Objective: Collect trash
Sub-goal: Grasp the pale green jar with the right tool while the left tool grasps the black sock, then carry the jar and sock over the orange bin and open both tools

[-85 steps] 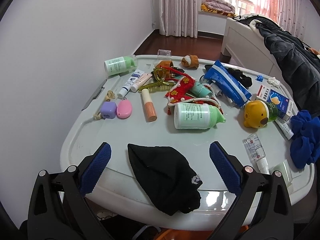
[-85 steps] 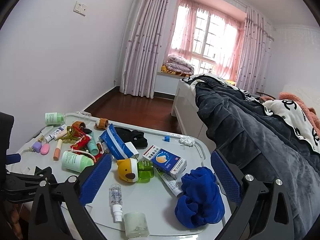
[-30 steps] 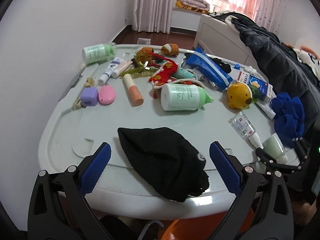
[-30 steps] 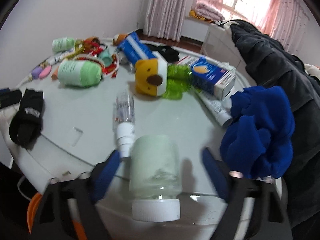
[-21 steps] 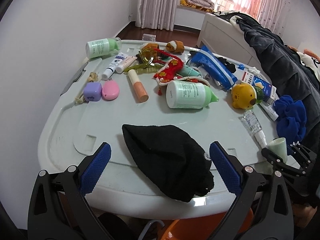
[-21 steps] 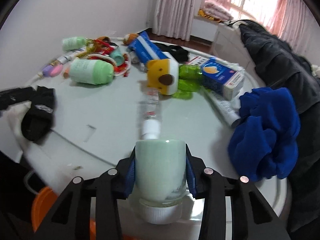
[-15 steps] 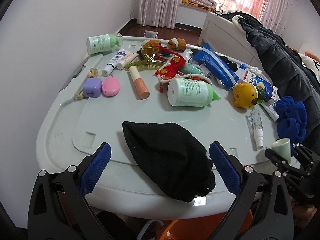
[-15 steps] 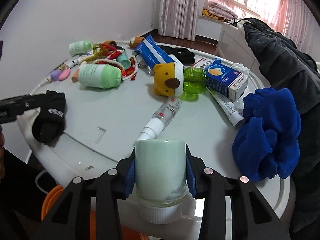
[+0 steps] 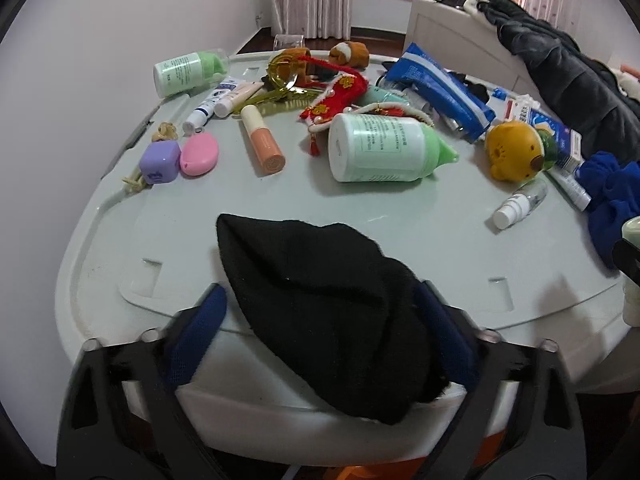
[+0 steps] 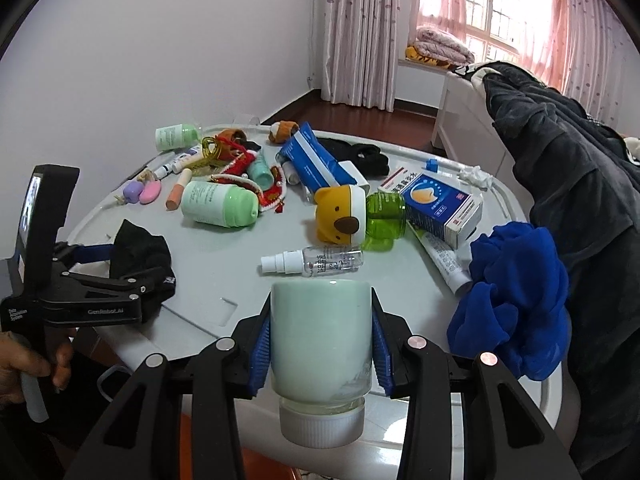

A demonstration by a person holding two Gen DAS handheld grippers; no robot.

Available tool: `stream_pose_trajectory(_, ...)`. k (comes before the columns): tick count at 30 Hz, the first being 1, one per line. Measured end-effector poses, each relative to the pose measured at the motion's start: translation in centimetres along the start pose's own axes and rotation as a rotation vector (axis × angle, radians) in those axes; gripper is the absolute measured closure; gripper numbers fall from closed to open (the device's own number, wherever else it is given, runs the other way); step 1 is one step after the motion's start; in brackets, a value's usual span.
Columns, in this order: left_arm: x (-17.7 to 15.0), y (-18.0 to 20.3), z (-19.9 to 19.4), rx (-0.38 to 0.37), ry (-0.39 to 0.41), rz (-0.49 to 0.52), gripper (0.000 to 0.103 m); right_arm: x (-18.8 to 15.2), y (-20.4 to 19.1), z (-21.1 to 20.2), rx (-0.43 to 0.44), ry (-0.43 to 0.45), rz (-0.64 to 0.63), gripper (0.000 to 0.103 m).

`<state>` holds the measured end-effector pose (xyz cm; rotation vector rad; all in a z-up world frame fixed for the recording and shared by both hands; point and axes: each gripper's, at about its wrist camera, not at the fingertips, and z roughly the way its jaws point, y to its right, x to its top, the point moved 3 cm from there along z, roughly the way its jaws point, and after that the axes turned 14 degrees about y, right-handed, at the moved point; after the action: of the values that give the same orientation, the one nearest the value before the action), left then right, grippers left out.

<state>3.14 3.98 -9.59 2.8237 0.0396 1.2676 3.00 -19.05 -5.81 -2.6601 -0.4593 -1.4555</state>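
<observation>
Left tool [image 9: 320, 344] closes around the black knit sock [image 9: 332, 300] hanging over the near edge of the tabletop [image 9: 400, 232]; both blue pads [image 9: 196, 336] sit at its sides, seemingly pressing in. Best lift straight up so the loose toe end clears the rim. Ahead lie a green lotion bottle [image 9: 380, 148], pink case [image 9: 199, 155] and bear-head bottle [image 9: 516, 152].

Right tool [image 10: 320, 344] clamps a pale green jar [image 10: 320, 340], white cap toward the camera, held above the near tabletop edge [image 10: 400, 280]. Just ahead lies a clear spray bottle [image 10: 316, 261]; to the right, blue cloth [image 10: 516, 300]. Beyond: curtains, a window, a bed with dark clothing.
</observation>
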Motion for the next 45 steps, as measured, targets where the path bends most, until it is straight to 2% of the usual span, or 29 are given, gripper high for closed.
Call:
stream_pose_trajectory(1, 0.1, 0.0, -0.2, 0.006, 0.007, 0.011, 0.061, 0.0, 0.0, 0.0, -0.003, 0.002, -0.002, 0.062)
stream_pose_trajectory(2, 0.2, 0.0, -0.3, 0.002, 0.01, 0.018, 0.077, 0.0, 0.1, -0.1, -0.005, 0.004, -0.001, 0.062)
stream_pose_trajectory(9, -0.1, -0.4, -2.1, -0.058, -0.009, -0.017, 0.081, 0.8, 0.1, -0.8, -0.004, 0.034, -0.007, 0.062)
stream_pose_trajectory(15, -0.2, 2.0, -7.6, -0.133, 0.032, 0.059, 0.081, 1.5, -0.4, -3.2, 0.018, 0.076, -0.014, 0.061)
stream_pose_trajectory(18, -2.9, 3.9, -10.0, -0.2, -0.033, 0.101, 0.081, 0.4, -1.2, -4.9, 0.056, 0.041, 0.006, 0.062)
stream_pose_trajectory(23, -9.0, 6.0, -10.8, -0.319, -0.228, 0.087, 0.081, -6.1, -4.5, -7.6, 0.138, -0.103, 0.035, 0.061)
stream_pose_trajectory(29, -12.8, 7.0, -9.6, -0.343, -0.358, 0.099, 0.081, -10.0, -6.8, -7.2, 0.183, -0.21, 0.05, 0.061)
stream_pose_trajectory(31, -13.6, 6.9, -9.1, -0.347, -0.382, 0.093, 0.078, -10.5, -7.0, -6.6, 0.203, -0.238, 0.053, 0.061)
stream_pose_trajectory(33, -14.0, 6.6, -8.7, -0.325, -0.412, 0.078, 0.063, -11.0, -7.0, -6.3, 0.221, -0.257, 0.068, 0.056)
stream_pose_trajectory(34, -14.0, 6.3, -8.6, -0.307, -0.424, 0.065, 0.041, -11.0, -6.8, -6.3, 0.212, -0.251, 0.077, 0.037)
stream_pose_trajectory(35, -14.0, 6.0, -8.5, -0.28, -0.439, 0.054, 0.023, -10.8, -6.6, -6.4, 0.208, -0.242, 0.086, 0.019)
stream_pose_trajectory(37, -13.7, 5.5, -8.2, -0.241, -0.444, 0.034, 0.021, -10.1, -6.2, -6.7, 0.203, -0.203, 0.103, 0.016)
stream_pose_trajectory(41, -12.5, 4.5, -7.8, -0.238, -0.429, -0.034, 0.021, -9.0, -5.1, -7.3, 0.139, -0.147, 0.086, 0.016)
stream_pose_trajectory(43, -11.2, 3.9, -8.3, -0.236, -0.38, -0.046, 0.021, -7.9, -4.0, -7.6, 0.104, -0.107, 0.088, 0.016)
stream_pose_trajectory(45, -8.7, 3.7, -8.8, -0.226, -0.288, -0.025, 0.021, -6.2, -3.0, -8.0, 0.084, -0.066, 0.089, 0.016)
